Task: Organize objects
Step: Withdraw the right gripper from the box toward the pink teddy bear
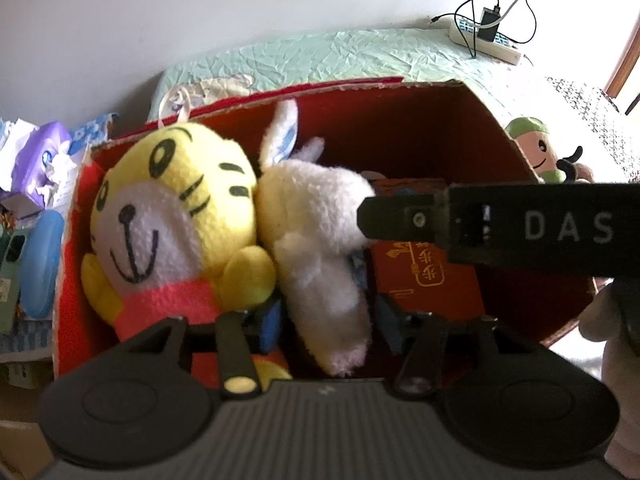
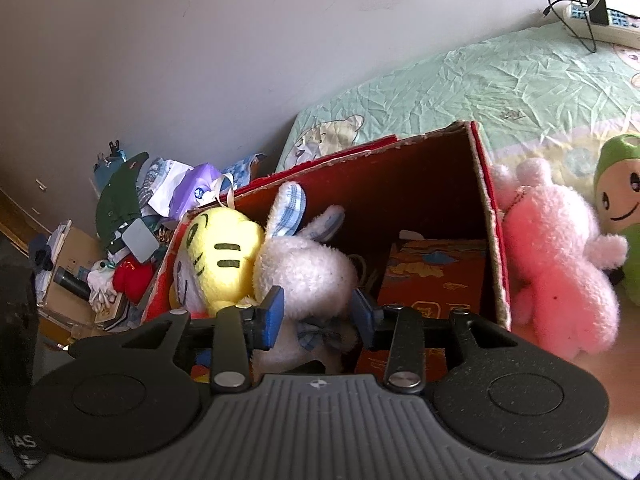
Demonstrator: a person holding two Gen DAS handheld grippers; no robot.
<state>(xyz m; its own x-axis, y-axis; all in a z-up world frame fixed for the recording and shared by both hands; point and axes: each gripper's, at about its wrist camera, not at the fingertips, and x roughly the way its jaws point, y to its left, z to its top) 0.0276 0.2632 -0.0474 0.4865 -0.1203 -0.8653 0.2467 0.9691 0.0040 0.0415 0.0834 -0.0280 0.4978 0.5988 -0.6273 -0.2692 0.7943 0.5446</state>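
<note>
A red cardboard box (image 1: 400, 84) stands open on the bed. Inside it a yellow tiger plush (image 1: 168, 216) lies on its back at the left, with a white rabbit plush (image 1: 316, 216) beside it. My left gripper (image 1: 328, 322) stands open over the rabbit's lower body, its blue pads either side and not pressing. The right gripper's black finger (image 1: 400, 218) reaches in from the right, its tip at the rabbit's side. In the right wrist view the right gripper (image 2: 318, 312) is open around the rabbit (image 2: 304, 268), beside the tiger (image 2: 220, 256).
A smaller red patterned box (image 2: 432, 276) fills the big box's right part. Outside its right wall lie a pink plush (image 2: 560, 272) and a green-capped plush (image 2: 620, 208). A power strip with cables (image 1: 484, 40) sits on the green sheet (image 2: 480, 88). Clutter (image 2: 128, 232) is piled at the left.
</note>
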